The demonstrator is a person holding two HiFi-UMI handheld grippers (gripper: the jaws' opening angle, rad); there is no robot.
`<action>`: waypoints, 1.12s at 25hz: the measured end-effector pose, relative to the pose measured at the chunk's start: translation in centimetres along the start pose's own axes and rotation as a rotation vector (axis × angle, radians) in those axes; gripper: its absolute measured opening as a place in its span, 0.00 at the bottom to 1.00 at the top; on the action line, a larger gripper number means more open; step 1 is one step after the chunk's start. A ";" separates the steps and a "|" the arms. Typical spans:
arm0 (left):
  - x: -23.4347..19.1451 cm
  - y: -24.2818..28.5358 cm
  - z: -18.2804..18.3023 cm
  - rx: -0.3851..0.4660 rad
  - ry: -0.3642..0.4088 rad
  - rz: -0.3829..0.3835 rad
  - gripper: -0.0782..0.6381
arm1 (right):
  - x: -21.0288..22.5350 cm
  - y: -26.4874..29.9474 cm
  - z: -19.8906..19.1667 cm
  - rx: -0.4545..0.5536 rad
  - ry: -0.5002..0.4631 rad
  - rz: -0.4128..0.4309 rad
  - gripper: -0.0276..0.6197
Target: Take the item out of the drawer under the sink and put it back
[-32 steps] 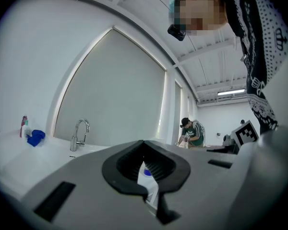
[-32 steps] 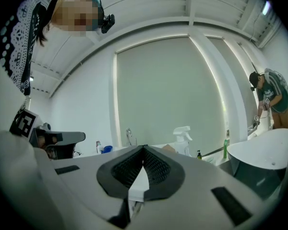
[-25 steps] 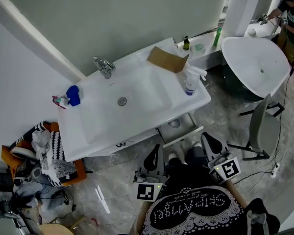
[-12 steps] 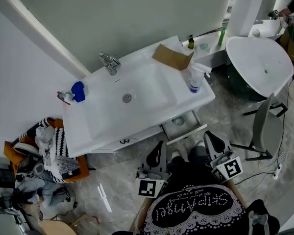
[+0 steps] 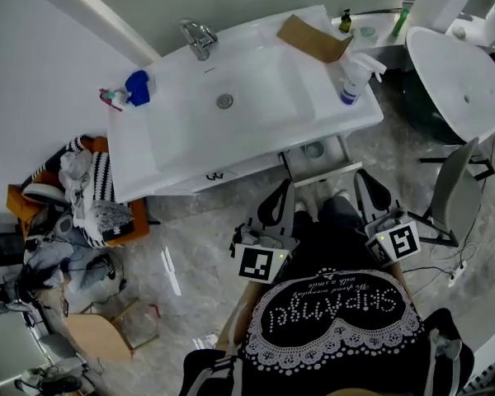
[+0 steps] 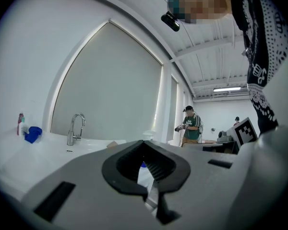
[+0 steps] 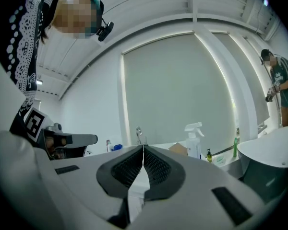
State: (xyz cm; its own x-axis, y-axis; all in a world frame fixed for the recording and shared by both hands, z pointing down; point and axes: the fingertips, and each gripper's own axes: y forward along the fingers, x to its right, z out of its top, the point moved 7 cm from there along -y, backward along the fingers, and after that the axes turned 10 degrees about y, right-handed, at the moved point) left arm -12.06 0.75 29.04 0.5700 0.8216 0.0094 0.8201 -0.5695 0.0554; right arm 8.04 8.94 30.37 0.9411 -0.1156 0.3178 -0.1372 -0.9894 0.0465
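My left gripper and right gripper sat before sink, jaws pressed together, empty. Drawer under sink hung open, rear hidden. Round item inside, too small to identify.

I see grey marbled floor underfoot; white wall to my left; tall arched grey-green panel, bright-edged, ahead; white oval tub at right, grey chair just beside it; white beamed ceiling, strip light on far back
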 end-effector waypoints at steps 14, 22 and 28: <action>2.6 0.4 -1.4 -0.062 0.066 -0.078 0.12 | 0.2 -0.7 -1.8 -0.056 0.045 0.027 0.07; 5.6 2.0 -1.4 -0.114 0.101 -0.274 0.12 | 0.4 -1.5 -1.6 -0.085 0.047 0.011 0.07; 7.6 3.0 -1.8 -0.119 0.087 -0.369 0.12 | 1.4 -2.4 -1.6 -0.095 0.050 -0.023 0.07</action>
State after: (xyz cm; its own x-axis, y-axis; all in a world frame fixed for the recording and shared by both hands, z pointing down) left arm -5.34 5.28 31.06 0.2275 0.9724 0.0517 0.9544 -0.2332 0.1863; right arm 9.15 11.33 32.23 0.9281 -0.0861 0.3624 -0.1468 -0.9787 0.1435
